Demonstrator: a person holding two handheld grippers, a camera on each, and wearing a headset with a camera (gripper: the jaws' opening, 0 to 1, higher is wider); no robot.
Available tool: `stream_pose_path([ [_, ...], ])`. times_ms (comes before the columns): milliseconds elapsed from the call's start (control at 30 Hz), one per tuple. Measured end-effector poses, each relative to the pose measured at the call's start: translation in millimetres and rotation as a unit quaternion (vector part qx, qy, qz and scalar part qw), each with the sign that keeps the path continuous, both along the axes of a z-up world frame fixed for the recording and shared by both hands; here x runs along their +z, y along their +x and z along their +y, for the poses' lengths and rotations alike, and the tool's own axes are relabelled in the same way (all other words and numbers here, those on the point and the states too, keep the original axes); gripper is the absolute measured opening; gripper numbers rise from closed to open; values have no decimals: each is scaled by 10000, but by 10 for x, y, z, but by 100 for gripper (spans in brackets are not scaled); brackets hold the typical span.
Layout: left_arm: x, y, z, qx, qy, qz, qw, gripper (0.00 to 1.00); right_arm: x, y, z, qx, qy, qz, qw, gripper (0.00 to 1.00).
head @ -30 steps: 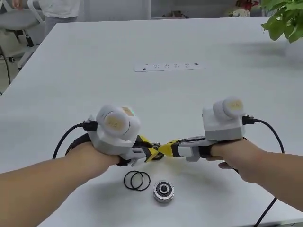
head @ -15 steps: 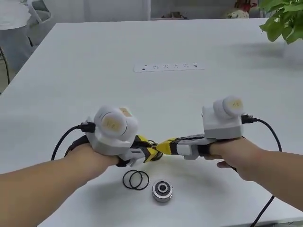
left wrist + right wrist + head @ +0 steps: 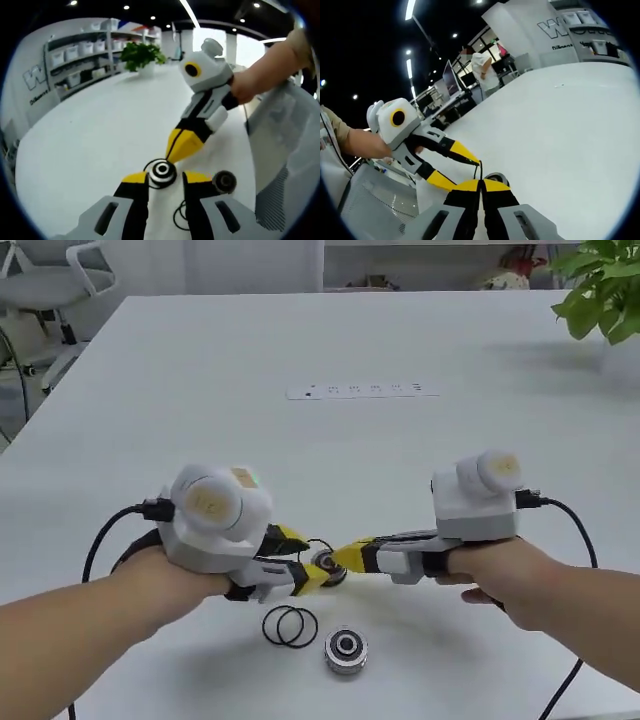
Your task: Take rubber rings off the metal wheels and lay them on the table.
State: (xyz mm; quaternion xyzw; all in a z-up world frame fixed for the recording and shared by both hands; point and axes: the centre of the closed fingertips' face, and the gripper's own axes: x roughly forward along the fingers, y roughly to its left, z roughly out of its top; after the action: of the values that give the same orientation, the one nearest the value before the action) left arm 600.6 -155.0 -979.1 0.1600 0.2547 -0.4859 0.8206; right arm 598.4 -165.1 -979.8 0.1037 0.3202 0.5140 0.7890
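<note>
So the left claw [image 3: 166,176] is clamped around a metal wheel [image 3: 162,171] near the front edge of the worktop [image 3: 400,460]. The right claw [image 3: 481,186] is pinched tight on a thin rubber ring [image 3: 480,170] right at that wheel. Two loose rings [image 3: 290,625] lie overlapping on the worktop just beside a second wheel [image 3: 346,648], a bit nearer the person than both claws.

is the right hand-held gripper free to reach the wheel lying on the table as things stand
Probably not yet: the right hand-held gripper looks shut on a rubber ring at the held wheel in the left hand-held gripper. The path looks free: the loose wheel lies uncovered on the table nearby.
</note>
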Motion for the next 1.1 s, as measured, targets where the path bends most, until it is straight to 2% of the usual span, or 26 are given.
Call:
stream_pose_path([
  [100,85,-39,64,16,-139,-18,9999,33,24,-13,26,28,37,3,10000,0],
  [433,249,-184,302,62,-338,-38,9994,44,48,-6,120,129,98,11,9999,0],
  [767,238,-229,585,256,-303,4,9992,56,-16,-79,361,350,76,83,9993,0],
  [1100,207,-293,710,401,-268,61,9988,63,-157,-170,475,528,-98,185,9984,0],
])
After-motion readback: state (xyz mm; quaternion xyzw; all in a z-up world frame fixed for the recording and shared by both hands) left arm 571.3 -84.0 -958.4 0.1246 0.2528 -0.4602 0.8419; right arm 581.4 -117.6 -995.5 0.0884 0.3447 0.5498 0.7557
